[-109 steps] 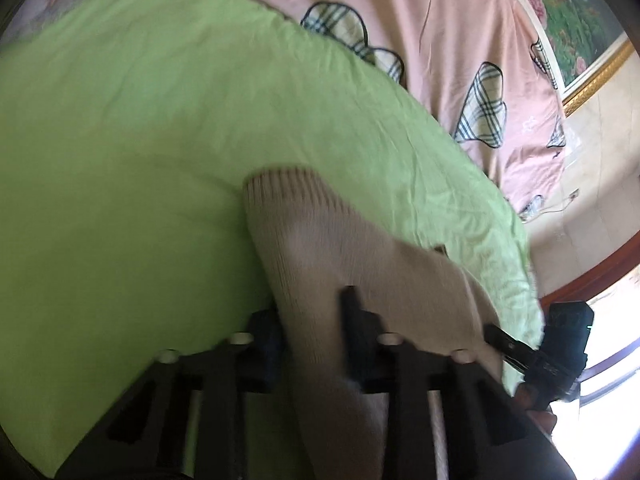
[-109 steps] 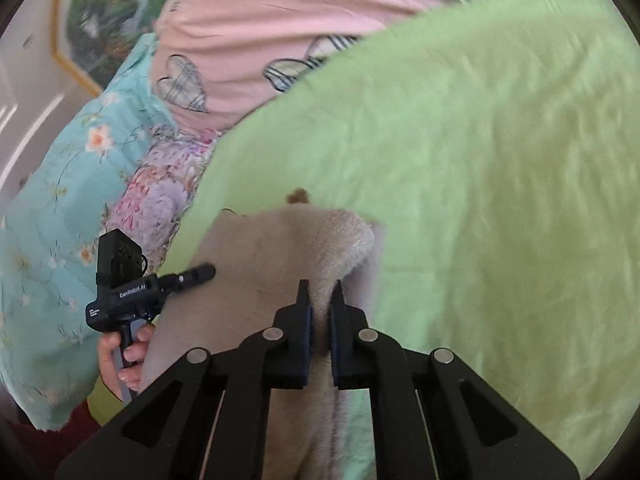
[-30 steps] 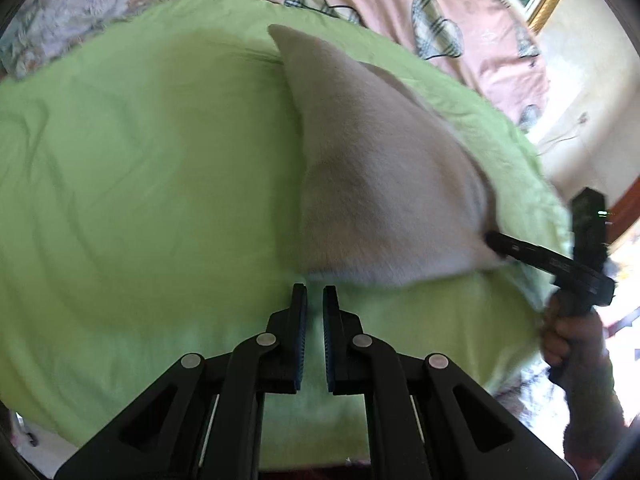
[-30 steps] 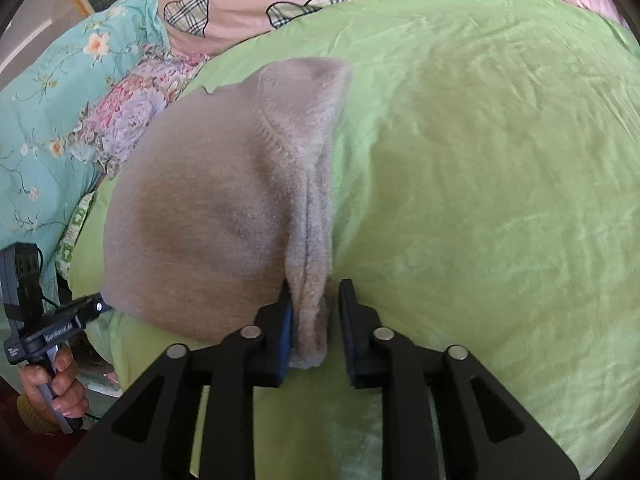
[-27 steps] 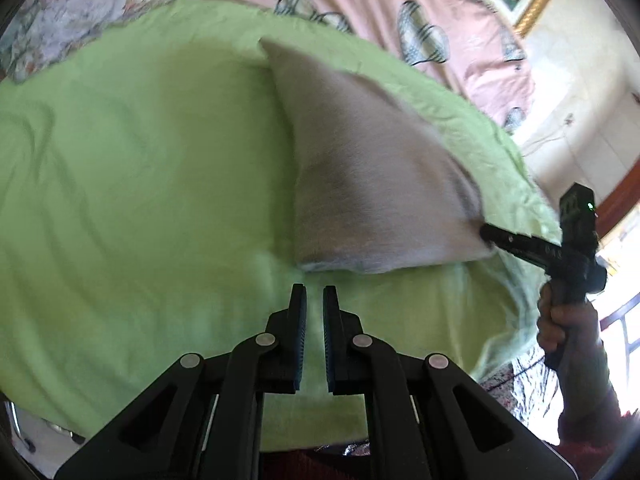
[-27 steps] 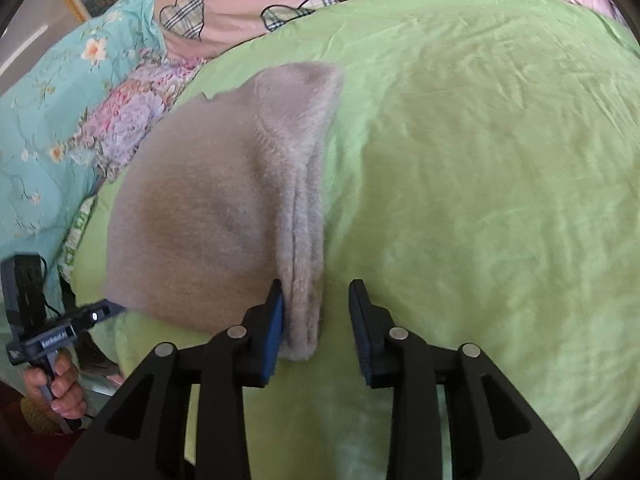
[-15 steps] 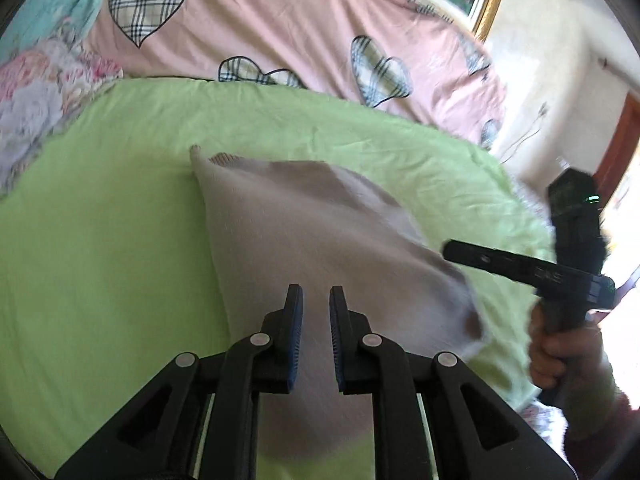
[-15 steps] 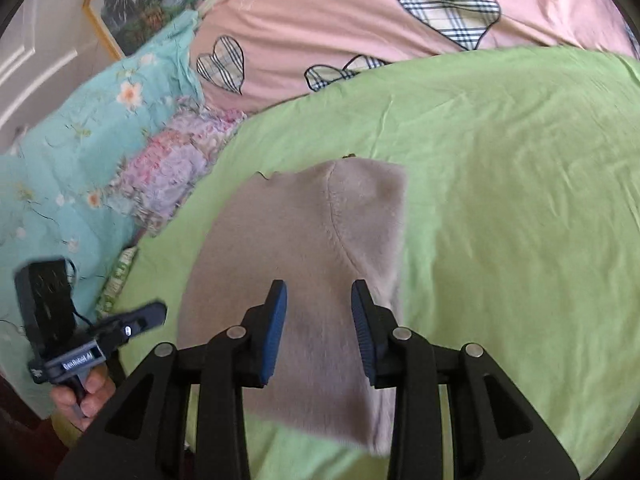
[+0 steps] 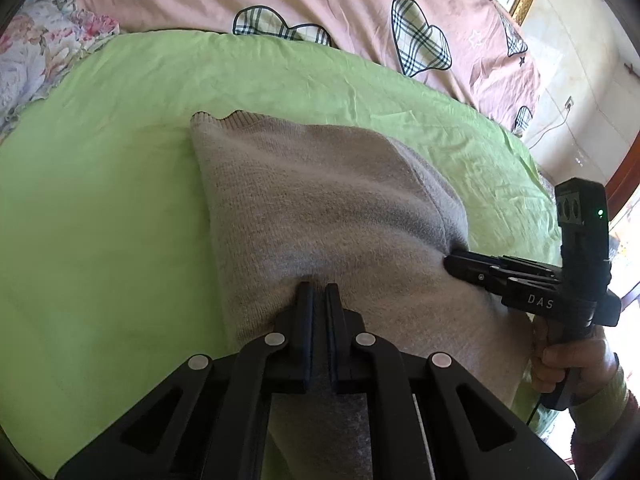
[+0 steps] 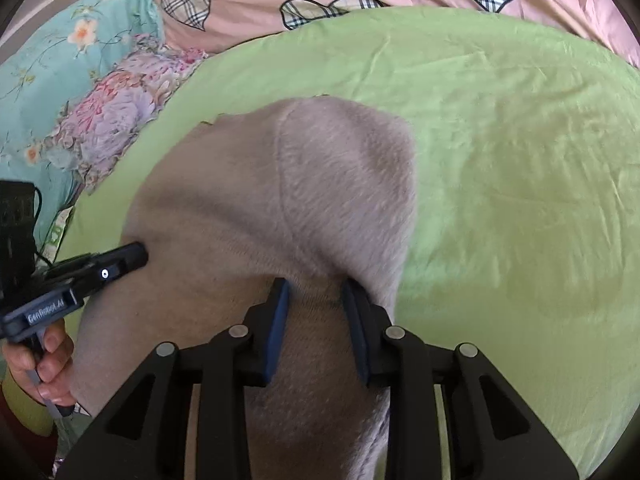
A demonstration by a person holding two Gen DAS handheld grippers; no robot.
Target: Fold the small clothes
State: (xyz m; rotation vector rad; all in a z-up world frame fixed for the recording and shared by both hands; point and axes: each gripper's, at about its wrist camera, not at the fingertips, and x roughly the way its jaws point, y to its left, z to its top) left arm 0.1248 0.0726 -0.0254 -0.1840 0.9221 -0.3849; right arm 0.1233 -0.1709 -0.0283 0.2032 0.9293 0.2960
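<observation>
Beige knitted sweater (image 9: 320, 208), folded over, lies mid-way across a lime-green bedsheet (image 9: 100, 208), flat for the next fold; the right gripper (image 10: 316, 292), jaws apart, straddles its near fold, the left gripper (image 9: 318, 292), jaws nearly together, apparently pinching its near edge.

Sweater (image 9: 320, 208) lies on sheet (image 9: 100, 208), ahead of left gripper (image 9: 319, 292) and right gripper (image 10: 315, 288); blanket (image 9: 320, 4) behind.
</observation>
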